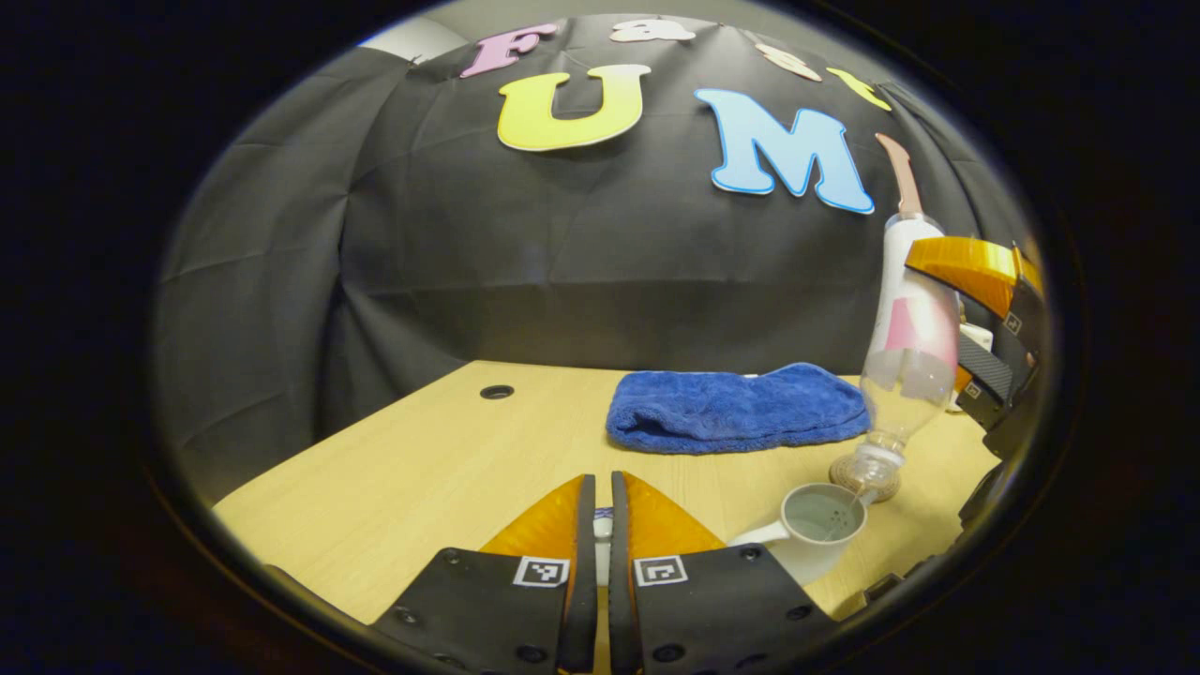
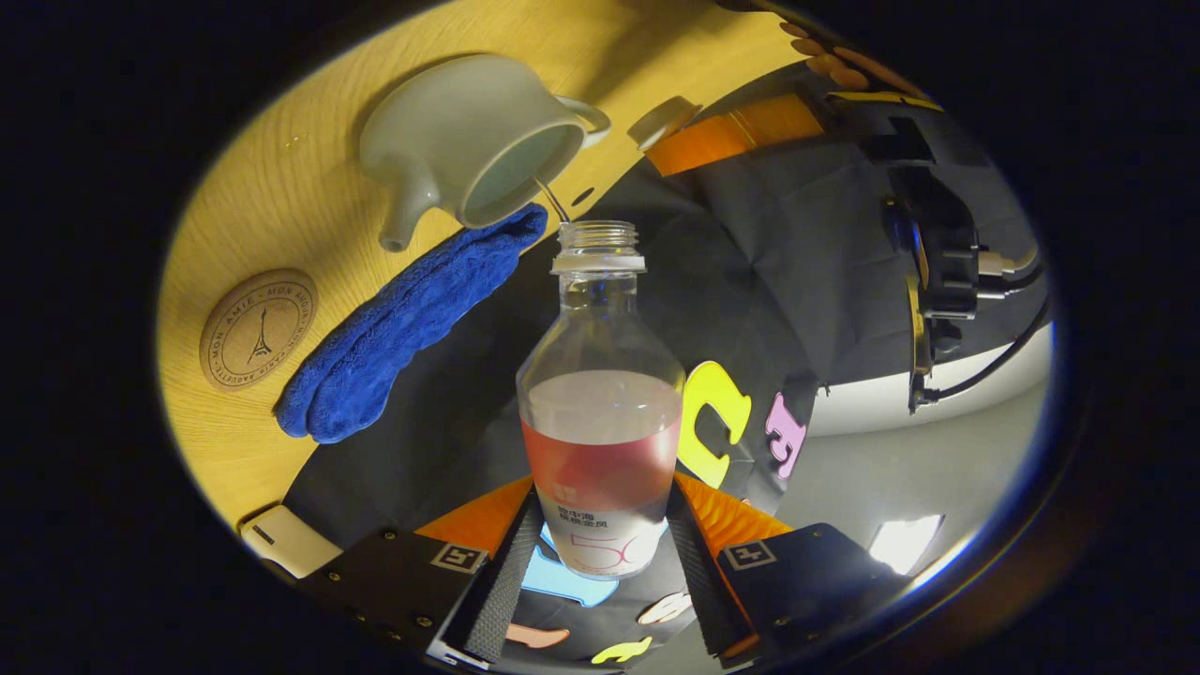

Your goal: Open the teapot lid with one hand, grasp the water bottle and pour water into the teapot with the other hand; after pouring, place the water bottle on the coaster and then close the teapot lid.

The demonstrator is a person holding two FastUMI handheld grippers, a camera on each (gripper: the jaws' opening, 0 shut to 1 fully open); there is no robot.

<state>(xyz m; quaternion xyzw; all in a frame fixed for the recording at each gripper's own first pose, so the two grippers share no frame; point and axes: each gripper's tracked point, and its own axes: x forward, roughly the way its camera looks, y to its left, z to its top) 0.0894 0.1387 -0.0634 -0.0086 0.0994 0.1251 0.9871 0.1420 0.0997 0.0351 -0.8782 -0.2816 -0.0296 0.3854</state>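
Pouring is under way: the right gripper (image 2: 600, 553) pinches the water bottle (image 2: 600, 412) at its labelled body, tipped mouth-down, and a thin stream runs from the mouth into the open teapot (image 2: 473, 141) just ahead of it. The left gripper (image 1: 603, 525) has its fingers pressed almost together on a small pale piece, judged to be the lid, held off to the teapot's side.

Lid off and bottle grasped appear done. Left: finish pouring, stand the bottle on the coaster (image 2: 259, 328), refit the lid.

The blue towel (image 2: 412, 319) lies between teapot and coaster. In the left gripper view, bare desk (image 1: 412, 459) ahead offers open room; the desk's far edge meets the booth wall beyond the towel.
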